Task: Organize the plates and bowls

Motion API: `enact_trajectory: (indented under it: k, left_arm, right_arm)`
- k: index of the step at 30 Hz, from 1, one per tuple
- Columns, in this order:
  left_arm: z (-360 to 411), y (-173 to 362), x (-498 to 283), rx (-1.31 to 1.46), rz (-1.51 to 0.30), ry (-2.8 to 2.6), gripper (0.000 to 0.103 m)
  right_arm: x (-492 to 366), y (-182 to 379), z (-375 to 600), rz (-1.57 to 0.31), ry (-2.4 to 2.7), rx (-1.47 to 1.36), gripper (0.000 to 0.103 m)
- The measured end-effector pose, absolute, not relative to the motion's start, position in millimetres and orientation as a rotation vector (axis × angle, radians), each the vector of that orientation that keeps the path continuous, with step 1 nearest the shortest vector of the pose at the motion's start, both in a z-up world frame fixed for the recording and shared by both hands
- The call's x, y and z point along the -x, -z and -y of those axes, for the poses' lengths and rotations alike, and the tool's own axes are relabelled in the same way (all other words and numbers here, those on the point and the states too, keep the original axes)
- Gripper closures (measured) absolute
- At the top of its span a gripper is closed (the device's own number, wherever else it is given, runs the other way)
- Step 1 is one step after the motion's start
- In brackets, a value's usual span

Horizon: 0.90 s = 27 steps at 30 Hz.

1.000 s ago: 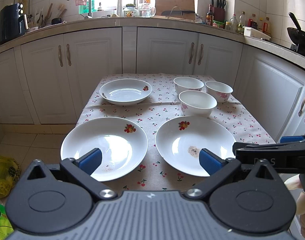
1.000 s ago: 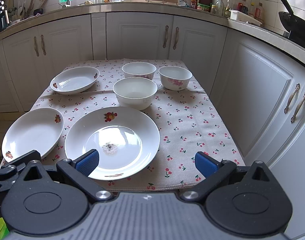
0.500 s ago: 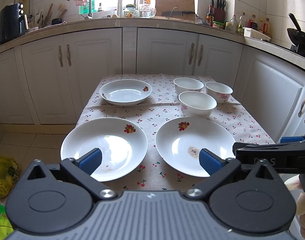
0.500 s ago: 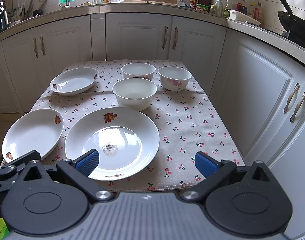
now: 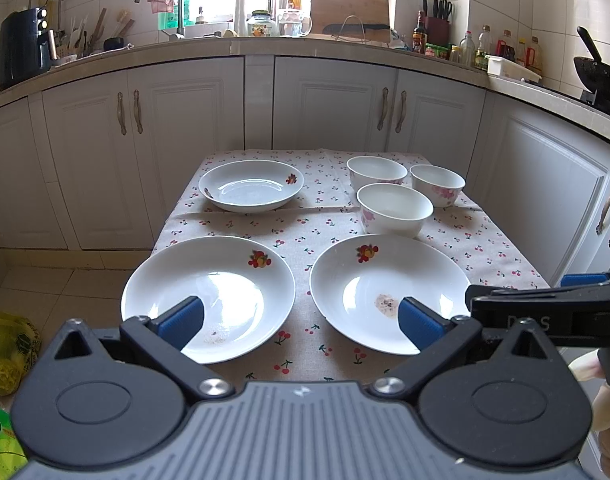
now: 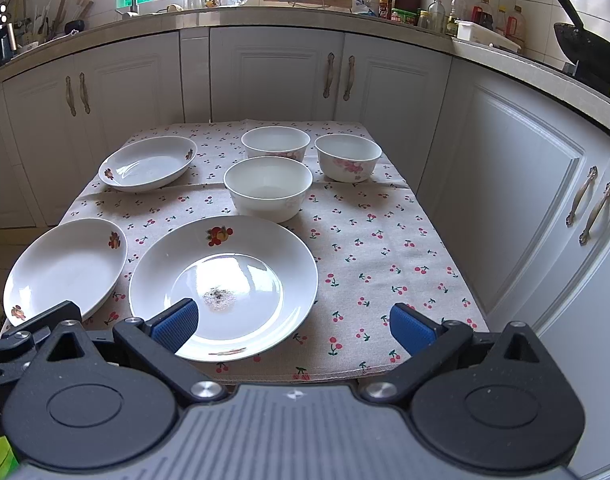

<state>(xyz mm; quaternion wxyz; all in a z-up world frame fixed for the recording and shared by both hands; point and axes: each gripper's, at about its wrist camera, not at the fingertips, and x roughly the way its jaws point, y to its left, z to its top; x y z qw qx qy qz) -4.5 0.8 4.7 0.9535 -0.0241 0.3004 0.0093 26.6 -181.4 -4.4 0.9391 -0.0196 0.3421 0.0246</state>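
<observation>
Three plates (image 5: pixel 209 296) and three bowls (image 5: pixel 393 210) sit unstacked on the bench (image 6: pixel 385 240) (plates left and near, bowls clustered far right); both grippers, left (image 5: pixel 301 320) and right (image 6: pixel 293 324), hover at its near edge, jaws apart and empty, seemingly poised to start stacking.

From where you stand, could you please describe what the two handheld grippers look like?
Both match: the left gripper and right gripper have ribbed grey bodies, black angular arms with round pivot housings and silver screws, and blue pads on the fingertips. Pale lettering, too blurred to read, marks the right gripper's side. No cables or sleeves show.
</observation>
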Motion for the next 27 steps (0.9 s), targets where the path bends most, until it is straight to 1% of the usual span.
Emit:
enact_trajectory:
  k: [27]
  left_arm:
    - [-0.8,-9.3,1.1,0.044,-0.608,-0.011,0.001]
  right_arm:
    - [-28.3,4.7,181.0,-0.697,-0.048,0.047,0.0]
